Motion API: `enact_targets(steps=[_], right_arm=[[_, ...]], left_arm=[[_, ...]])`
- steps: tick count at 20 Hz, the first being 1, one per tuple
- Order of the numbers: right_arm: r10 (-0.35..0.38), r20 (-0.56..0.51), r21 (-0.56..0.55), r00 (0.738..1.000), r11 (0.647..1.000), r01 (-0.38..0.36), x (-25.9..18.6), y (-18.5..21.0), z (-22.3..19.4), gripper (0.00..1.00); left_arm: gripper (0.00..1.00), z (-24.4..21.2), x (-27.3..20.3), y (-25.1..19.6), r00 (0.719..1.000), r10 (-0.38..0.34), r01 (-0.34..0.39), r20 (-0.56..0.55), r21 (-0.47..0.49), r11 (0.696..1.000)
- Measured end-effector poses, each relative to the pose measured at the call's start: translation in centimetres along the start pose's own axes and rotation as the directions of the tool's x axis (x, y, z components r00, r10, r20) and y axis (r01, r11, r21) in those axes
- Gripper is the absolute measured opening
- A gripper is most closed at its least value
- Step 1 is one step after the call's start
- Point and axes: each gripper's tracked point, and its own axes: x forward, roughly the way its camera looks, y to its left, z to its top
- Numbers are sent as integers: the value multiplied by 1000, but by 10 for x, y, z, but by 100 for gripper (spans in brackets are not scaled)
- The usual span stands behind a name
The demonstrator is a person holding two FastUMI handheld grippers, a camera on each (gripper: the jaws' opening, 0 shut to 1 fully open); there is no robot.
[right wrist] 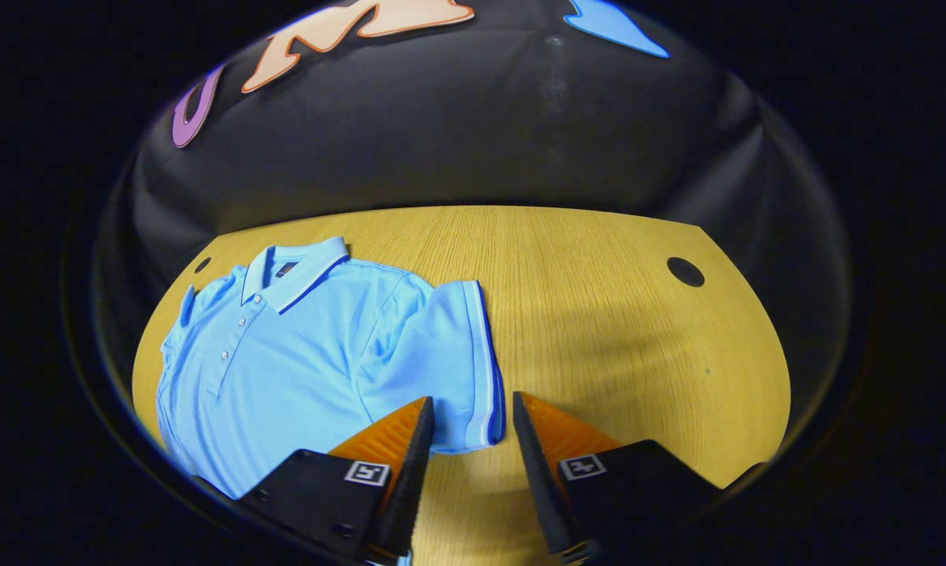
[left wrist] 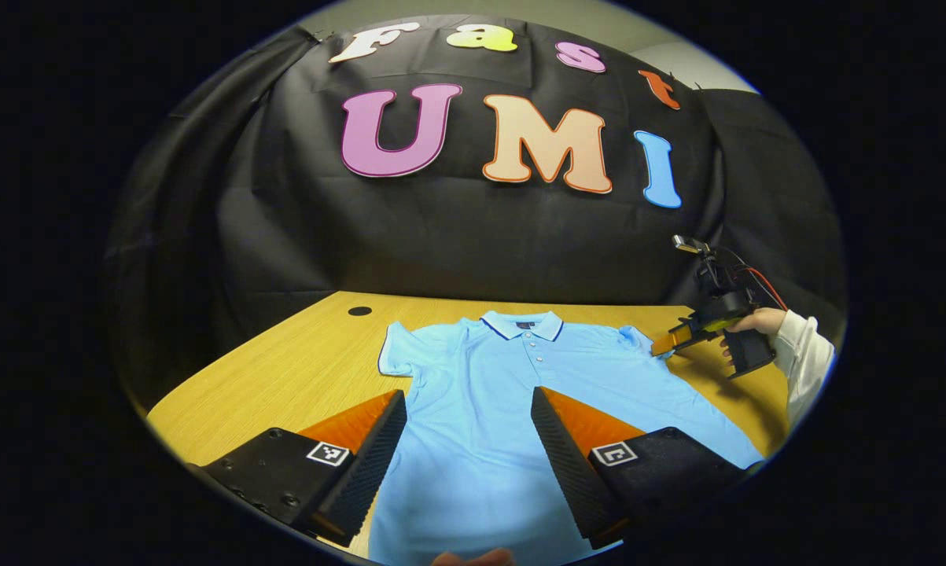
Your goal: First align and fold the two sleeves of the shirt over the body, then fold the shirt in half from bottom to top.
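So your light blue short-sleeved polo shirt (left wrist: 488, 393) is lying flat, face up, on the yellow wood-grain table (left wrist: 299, 369), collar (left wrist: 522, 324) toward the black cloth wall (left wrist: 457, 236). Both sleeves are spread out to the sides, not folded in.

Your left gripper (left wrist: 468, 413) hangs over the shirt's body with its 2 fingers spread wide, nothing between them.

In the right gripper view, your right gripper (right wrist: 473, 420) is at the hem of the near sleeve (right wrist: 457, 362), jaws apart, the striped cuff edge sitting just ahead of the gap. From the left gripper view you can see it held in your hand (left wrist: 756, 322), white sleeve cuff (left wrist: 803, 354) showing, right by that same sleeve's tip.
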Motion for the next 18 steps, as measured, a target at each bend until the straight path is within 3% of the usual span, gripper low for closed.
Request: enact_targets(steps=[2, 4, 6, 7, 11, 15, 18], right_arm=[[21, 5, -23, 1000, 1000, -21, -1, 5, 0, 39], [35, 11, -21, 999, 999, -35, -1, 10, 2, 28], [39, 6, 29, 999, 999, -39, -1, 9, 3, 6], [41, 3, 50, 999, 998, -42, -1, 10, 3, 2], [77, 95, 73, 992, 994, -85, -13, 30, 28, 2], [165, 236, 42, 958, 983, -179, -39, 83, 62, 2], [269, 248, -48, 931, 963, -265, -55, 137, 51, 2]], left_arm=[[95, 4, 0, 0, 1000, 1, -1, 11, 0, 1000], [95, 5, 0, 1, 1000, 0, 0, 16, 2, 1000], [95, 4, -1, 1, 1000, 0, 0, 15, 0, 1000], [95, 2, -1, 2, 1000, 1, -1, 12, -2, 1000], [95, 1, -2, 9, 1000, 17, -17, 5, -10, 1000], [95, 0, -2, 15, 999, 33, -33, 4, -2, 999], [95, 0, 0, 15, 1000, 28, -28, 4, -12, 1000]])
